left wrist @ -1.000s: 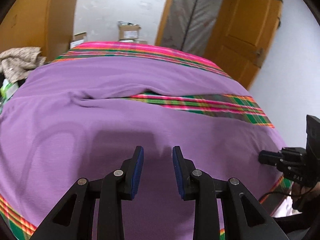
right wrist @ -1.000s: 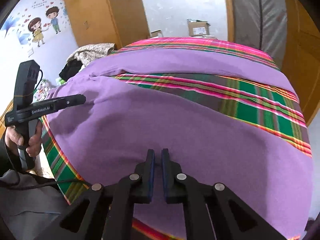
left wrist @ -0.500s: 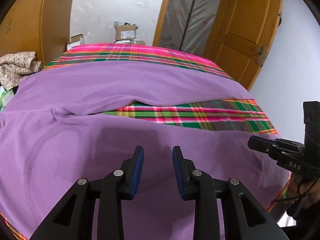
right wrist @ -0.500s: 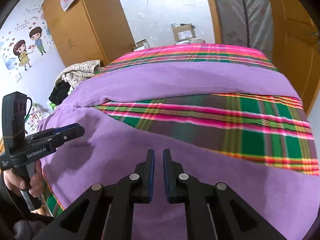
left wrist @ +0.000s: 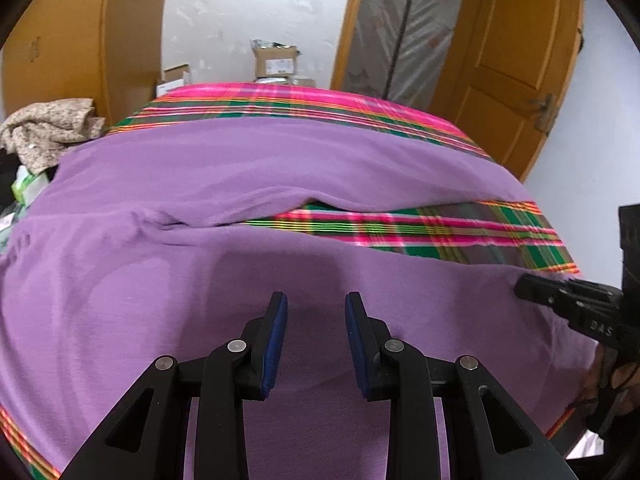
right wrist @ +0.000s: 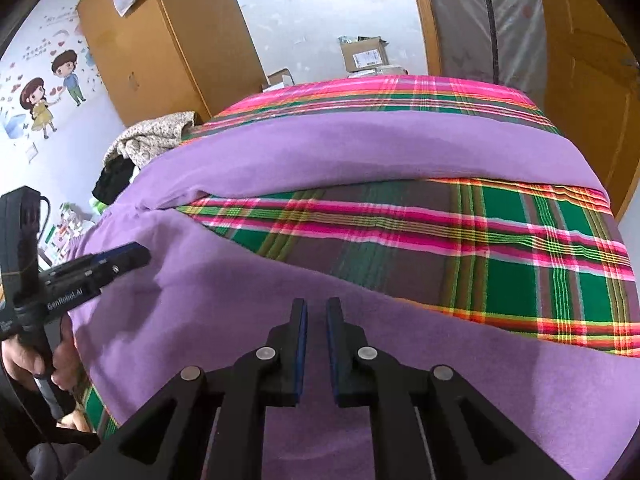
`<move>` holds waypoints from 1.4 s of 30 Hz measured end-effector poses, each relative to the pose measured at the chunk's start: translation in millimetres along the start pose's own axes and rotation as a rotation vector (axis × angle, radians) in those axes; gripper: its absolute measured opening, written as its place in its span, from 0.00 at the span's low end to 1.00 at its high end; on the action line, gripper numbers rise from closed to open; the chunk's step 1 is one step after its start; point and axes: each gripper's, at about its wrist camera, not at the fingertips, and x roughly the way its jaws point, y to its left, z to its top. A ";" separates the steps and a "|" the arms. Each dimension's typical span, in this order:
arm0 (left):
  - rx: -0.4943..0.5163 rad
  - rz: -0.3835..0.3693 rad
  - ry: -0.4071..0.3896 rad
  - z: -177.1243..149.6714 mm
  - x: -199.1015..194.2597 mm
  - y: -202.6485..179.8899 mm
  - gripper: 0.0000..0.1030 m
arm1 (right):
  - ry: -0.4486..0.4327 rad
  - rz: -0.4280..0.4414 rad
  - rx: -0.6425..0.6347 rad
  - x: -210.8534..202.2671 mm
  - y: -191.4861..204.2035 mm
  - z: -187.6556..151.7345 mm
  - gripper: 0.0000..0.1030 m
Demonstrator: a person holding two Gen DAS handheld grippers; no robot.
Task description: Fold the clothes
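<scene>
A large purple garment (left wrist: 208, 280) lies spread over a plaid bedcover (left wrist: 420, 232), with a far purple band (left wrist: 280, 160) beyond a plaid gap. It also shows in the right wrist view (right wrist: 224, 304). My left gripper (left wrist: 316, 304) hovers open and empty just above the near purple part. My right gripper (right wrist: 316, 308) hovers over the same part with its jaws a narrow gap apart and nothing between them. Each gripper shows in the other's view, the right (left wrist: 568, 304) and the left (right wrist: 100, 264).
The plaid bed (right wrist: 500, 248) fills most of both views. A heap of clothes (right wrist: 152, 140) lies at its far left corner. A wooden wardrobe (right wrist: 168, 48), cardboard boxes (left wrist: 276, 60) and a wooden door (left wrist: 508, 64) stand behind the bed.
Both grippers have drawn back and up over the near purple part. The right gripper's jaws have parted slightly from nearly closed. The plaid gap looks wider.
</scene>
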 end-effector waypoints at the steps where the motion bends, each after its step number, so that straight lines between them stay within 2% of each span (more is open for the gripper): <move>1: -0.006 0.018 0.001 0.1 -0.2 3.0 0.30 | 0.002 -0.002 0.006 0.7 -0.6 -0.1 0.08; 5: -0.033 0.060 -0.011 -0.3 -6.4 17.2 0.30 | 0.004 -0.005 0.006 -0.5 0.3 -0.5 0.08; 11: -0.098 0.163 -0.022 -3.1 -15.3 51.2 0.30 | -0.010 0.006 -0.020 -4.5 10.7 2.1 0.08; 16: -0.131 0.212 -0.028 -5.3 -19.0 72.4 0.30 | -0.012 0.024 -0.065 -2.7 25.0 8.9 0.08; 22: -0.165 0.278 -0.031 -7.3 -19.5 101.2 0.30 | -0.003 0.016 -0.071 1.5 24.1 12.0 0.08; 32: -0.221 0.327 -0.041 -15.4 -31.1 131.6 0.30 | 0.020 0.002 -0.092 4.7 26.2 10.1 0.08; 42: -0.255 0.388 -0.082 -19.7 -60.4 153.2 0.30 | 0.042 0.095 -0.181 16.9 62.7 23.2 0.08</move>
